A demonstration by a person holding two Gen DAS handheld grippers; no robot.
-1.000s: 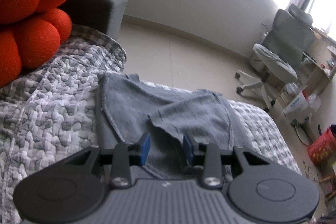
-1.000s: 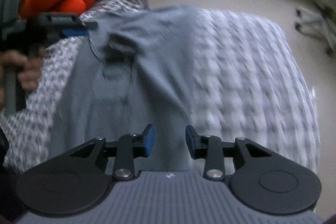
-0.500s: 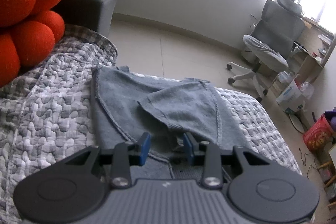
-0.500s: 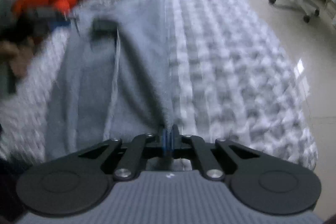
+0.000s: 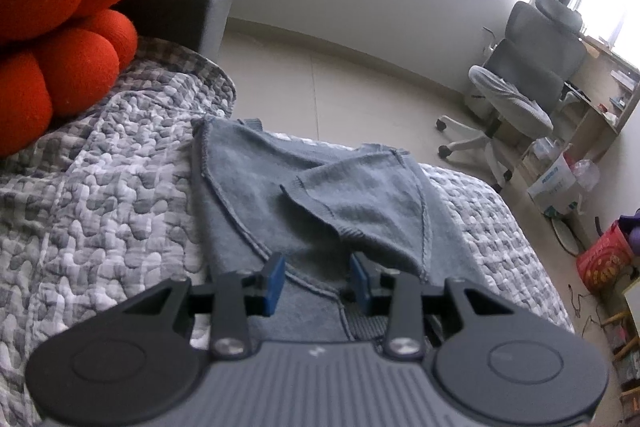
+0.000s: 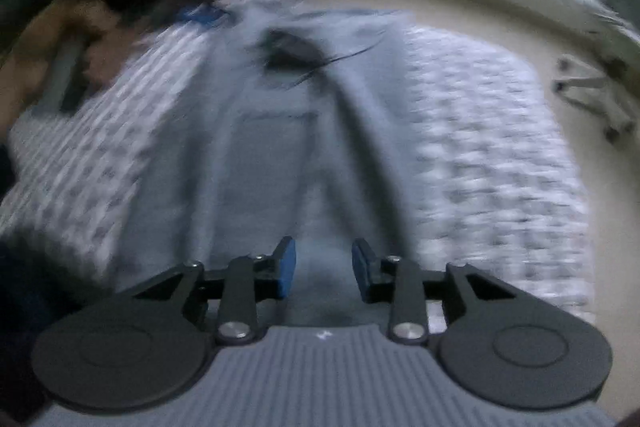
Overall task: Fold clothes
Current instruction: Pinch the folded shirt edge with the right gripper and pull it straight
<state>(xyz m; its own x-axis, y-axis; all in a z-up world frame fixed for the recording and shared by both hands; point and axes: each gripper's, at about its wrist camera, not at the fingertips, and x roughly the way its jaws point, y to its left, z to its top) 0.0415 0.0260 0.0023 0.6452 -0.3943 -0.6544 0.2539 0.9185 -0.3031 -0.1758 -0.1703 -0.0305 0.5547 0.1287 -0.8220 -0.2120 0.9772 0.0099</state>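
Item: sweater (image 5: pixel 256 195), grey knit, inside-out seams showing. Lies spread on the quilt (image 5: pixel 100 195), centre of my left view, running from mid-frame down to my fingers. One side is doubled over the body, its ribbed edge crossing the middle; I judge this a first fold, with more to go.

Item: my left gripper (image 5: pixel 316 277), lower centre of the left view. Blue pads apart, nothing pinched; the sweater's seam and ribbed band lie below and between them. I hover it low over the near edge, probably to pin or pick up that end.

Item: my right gripper (image 6: pixel 323 269), lower centre of the right view, which is heavily blurred. Jaws opening, no cloth caught between them; the grey cloth lies beneath, with a raised ridge running up the frame just right of the pads. Letting go here would leave the folded side lying where it is.

Item: my left hand (image 6: pixel 52 43), upper left of the right view, gripping its handle.

Item: orange cushion (image 5: pixel 52 27), upper left, resting on the quilt well apart from the sweater.

Item: office chair (image 5: pixel 532 79), right, on the floor beyond the bed.
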